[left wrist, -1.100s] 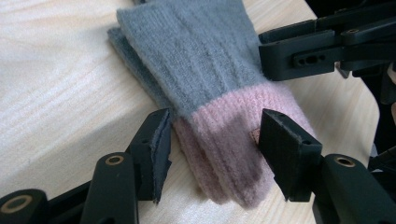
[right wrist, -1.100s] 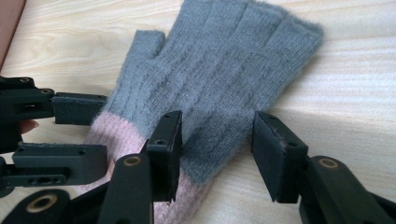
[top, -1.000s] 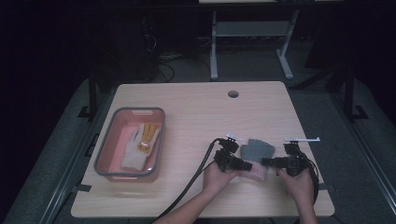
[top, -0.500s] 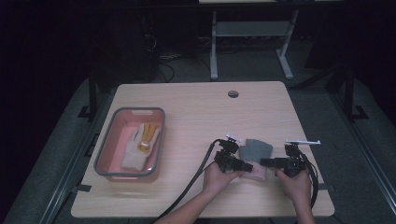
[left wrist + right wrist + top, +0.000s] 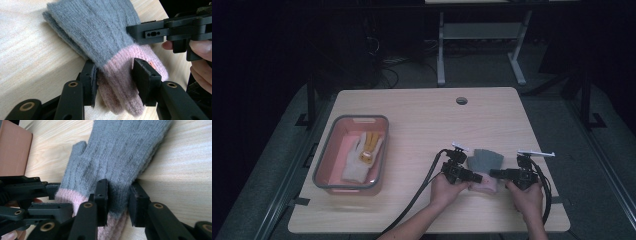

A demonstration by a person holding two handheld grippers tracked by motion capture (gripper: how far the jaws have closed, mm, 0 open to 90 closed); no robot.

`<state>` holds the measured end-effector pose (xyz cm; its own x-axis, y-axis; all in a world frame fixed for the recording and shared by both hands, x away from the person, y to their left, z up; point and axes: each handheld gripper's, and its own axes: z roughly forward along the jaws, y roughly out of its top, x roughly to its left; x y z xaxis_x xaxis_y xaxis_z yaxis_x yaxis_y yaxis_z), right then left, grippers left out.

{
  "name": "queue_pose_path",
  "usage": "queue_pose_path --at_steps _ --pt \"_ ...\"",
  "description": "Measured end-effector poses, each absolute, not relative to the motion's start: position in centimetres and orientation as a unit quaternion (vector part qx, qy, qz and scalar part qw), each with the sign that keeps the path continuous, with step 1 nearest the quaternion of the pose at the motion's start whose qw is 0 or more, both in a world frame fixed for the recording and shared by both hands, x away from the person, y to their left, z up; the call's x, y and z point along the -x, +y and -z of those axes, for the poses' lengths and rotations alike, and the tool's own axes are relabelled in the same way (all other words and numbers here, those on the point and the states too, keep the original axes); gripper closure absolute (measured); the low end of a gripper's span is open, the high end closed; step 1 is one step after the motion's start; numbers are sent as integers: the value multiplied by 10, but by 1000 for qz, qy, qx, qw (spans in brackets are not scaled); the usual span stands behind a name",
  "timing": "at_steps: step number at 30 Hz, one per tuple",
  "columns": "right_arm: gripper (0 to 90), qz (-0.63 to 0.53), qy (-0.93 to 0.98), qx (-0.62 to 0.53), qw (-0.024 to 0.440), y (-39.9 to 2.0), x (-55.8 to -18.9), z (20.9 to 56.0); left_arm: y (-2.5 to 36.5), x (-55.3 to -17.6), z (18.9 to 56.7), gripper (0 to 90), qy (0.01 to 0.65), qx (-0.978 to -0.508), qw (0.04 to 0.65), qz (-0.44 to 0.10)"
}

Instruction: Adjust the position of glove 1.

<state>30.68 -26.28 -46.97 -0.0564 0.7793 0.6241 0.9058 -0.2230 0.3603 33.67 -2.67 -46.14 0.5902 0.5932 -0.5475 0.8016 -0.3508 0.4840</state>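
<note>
Little has shifted since the earlier frames: both hands hold their place at the desk's near right edge

Left tongs (image 5: pixel 113 80) are clenched on the pink cuff of the grey knitted glove (image 5: pixel 485 161), right tongs (image 5: pixel 117 198) on its grey edge beside the cuff; the glove lies flat on the desk (image 5: pixel 422 120), well apart from the pink bin (image 5: pixel 325 167) holding another glove (image 5: pixel 360 155). Pulling unevenly could let the soft knit slip from one grip. How deeply each pad bites is hidden beneath the fuzz
</note>
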Motion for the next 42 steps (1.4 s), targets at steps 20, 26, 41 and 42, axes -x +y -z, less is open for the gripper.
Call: queue_pose_path --at_steps 20,26,41,42 --pt "780 393 -624 671 84 -260 -306 464 -20 -338 461 664 442 -795 388 149" --pt "782 398 -620 670 87 -259 -305 463 -18 -338 460 667 440 -796 389 148" --pt "782 427 -618 654 89 -255 -302 453 -6 -336 449 670 435 -791 406 144" --pt "783 429 -618 653 89 -254 -302 452 -5 -336 448 670 436 -789 408 144"
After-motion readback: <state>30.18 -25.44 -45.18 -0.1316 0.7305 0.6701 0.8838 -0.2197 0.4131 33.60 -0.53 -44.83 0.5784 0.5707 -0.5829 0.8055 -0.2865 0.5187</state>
